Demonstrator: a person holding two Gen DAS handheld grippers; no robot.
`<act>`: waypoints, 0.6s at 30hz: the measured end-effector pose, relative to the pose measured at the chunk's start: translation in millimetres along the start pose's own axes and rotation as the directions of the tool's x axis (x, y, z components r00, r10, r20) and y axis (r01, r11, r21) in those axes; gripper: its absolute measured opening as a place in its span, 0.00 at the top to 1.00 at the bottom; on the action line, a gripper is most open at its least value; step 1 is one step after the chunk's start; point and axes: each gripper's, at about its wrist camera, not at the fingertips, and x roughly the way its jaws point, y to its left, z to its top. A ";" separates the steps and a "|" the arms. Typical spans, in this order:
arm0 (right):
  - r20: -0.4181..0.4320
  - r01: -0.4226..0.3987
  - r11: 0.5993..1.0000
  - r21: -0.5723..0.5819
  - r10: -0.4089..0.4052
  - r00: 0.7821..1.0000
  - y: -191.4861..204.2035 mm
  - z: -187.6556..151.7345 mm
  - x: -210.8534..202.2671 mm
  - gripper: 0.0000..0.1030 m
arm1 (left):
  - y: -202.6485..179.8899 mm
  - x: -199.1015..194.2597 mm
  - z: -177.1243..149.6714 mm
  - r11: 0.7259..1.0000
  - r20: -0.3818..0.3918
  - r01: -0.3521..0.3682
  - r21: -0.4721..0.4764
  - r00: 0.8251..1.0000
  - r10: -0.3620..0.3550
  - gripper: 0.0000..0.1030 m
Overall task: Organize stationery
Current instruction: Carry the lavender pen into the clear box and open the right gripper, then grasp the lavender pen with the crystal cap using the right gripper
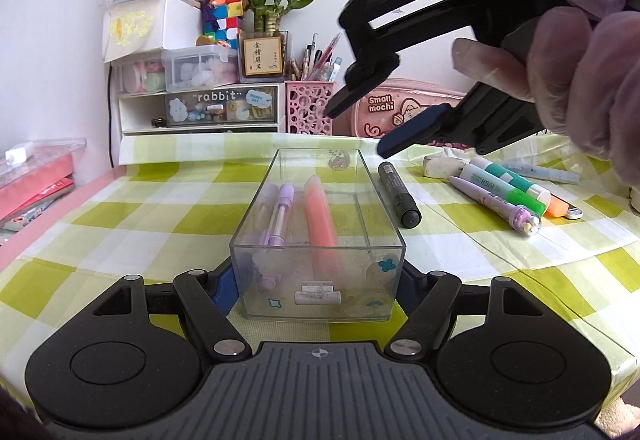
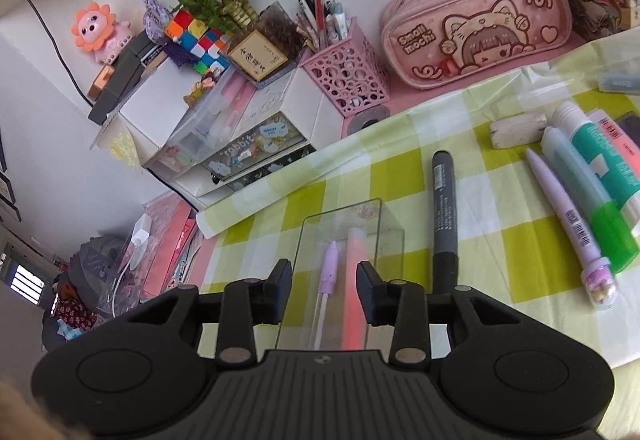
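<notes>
A clear plastic box (image 1: 352,272) stands on the green checked cloth with a purple pen (image 1: 280,212) and a pink highlighter (image 1: 320,216) lying inside. My left gripper (image 1: 316,280) is shut on the box's near end, with its blue pads pressed on both side walls. My right gripper (image 1: 358,128), held by a gloved hand (image 1: 580,72), hangs open above the box's far right corner. In the right wrist view the right gripper (image 2: 324,272) has nothing between its fingers, and the box (image 2: 384,224) lies below it. A black marker (image 1: 398,194) lies just right of the box.
Loose on the cloth to the right are an eraser (image 1: 442,165), a purple pen (image 1: 496,204) and green-capped tubes (image 1: 504,186). At the back stand a pink pencil case (image 1: 384,108), a pink pen cup (image 1: 310,106) and a drawer unit (image 1: 200,108).
</notes>
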 end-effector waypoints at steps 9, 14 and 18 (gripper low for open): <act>0.125 0.121 0.993 0.002 -0.121 0.985 -44.4 9.1 -34.6 0.37 | 0.2 0.1 0.1 1.000 -0.005 0.004 -0.007 1.000 -0.004 0.30; 0.156 0.219 0.973 -0.068 -0.206 0.966 -58.5 7.4 -36.8 0.37 | 2.2 1.0 1.5 1.000 -0.010 0.006 -0.014 1.000 -0.006 0.30; 0.144 0.228 0.965 -0.128 -0.209 0.967 -63.5 3.7 -27.1 0.37 | 2.0 1.0 1.6 1.000 -0.010 0.005 -0.014 1.000 -0.006 0.30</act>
